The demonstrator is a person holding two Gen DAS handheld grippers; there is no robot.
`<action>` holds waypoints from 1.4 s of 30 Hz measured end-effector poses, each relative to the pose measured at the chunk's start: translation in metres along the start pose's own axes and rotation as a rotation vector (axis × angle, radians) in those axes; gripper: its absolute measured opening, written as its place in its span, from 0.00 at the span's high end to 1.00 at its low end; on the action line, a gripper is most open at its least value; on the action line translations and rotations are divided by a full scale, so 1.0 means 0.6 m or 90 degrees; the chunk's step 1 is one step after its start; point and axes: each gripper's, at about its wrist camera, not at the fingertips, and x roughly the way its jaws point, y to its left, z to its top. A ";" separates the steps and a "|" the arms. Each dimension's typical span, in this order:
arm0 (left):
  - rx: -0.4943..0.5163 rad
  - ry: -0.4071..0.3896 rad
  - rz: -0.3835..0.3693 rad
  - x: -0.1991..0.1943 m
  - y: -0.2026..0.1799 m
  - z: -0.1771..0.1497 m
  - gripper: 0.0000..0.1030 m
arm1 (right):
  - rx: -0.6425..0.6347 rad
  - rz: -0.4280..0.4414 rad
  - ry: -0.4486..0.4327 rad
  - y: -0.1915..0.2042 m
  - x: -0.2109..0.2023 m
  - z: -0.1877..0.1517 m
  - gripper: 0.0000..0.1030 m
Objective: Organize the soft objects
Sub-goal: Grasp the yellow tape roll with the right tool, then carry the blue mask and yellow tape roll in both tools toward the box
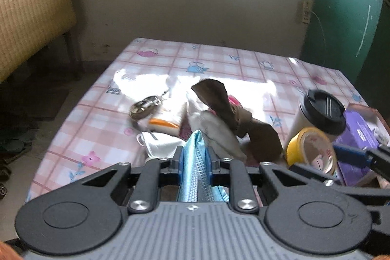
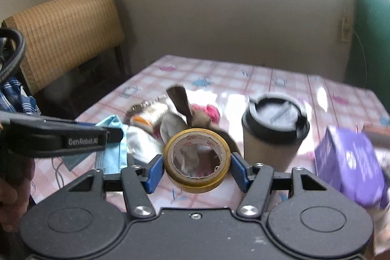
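My left gripper [image 1: 195, 155] is shut on a light blue face mask [image 1: 193, 162], held above the table; the mask also shows in the right wrist view [image 2: 111, 138]. My right gripper [image 2: 196, 167] is shut on a yellow tape roll [image 2: 197, 160], which also shows in the left wrist view [image 1: 310, 150]. A pile lies ahead on the table: a brown bow [image 1: 219, 101], a white mask [image 1: 160, 141], white cloth [image 1: 219, 130], a pink item [image 2: 210, 111] and an orange-and-white packet [image 1: 165, 123].
A paper cup with a black lid [image 2: 275, 128] stands right of the pile. A purple box [image 2: 351, 162] sits at the right. A metal clip [image 1: 143, 105] lies left of the pile. The table has a pink checked cloth [image 1: 97, 113]. A wicker chair [image 2: 65, 28] stands at left.
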 end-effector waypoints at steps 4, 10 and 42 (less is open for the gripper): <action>-0.007 -0.006 0.005 -0.005 0.001 0.018 0.80 | -0.015 -0.015 -0.016 0.007 -0.009 0.026 0.31; -0.003 -0.015 0.007 -0.010 -0.007 0.037 0.80 | -0.016 -0.036 -0.025 0.001 -0.021 0.050 0.31; 0.048 -0.026 -0.039 -0.015 -0.112 0.071 0.80 | 0.046 -0.107 -0.046 -0.090 -0.069 0.056 0.31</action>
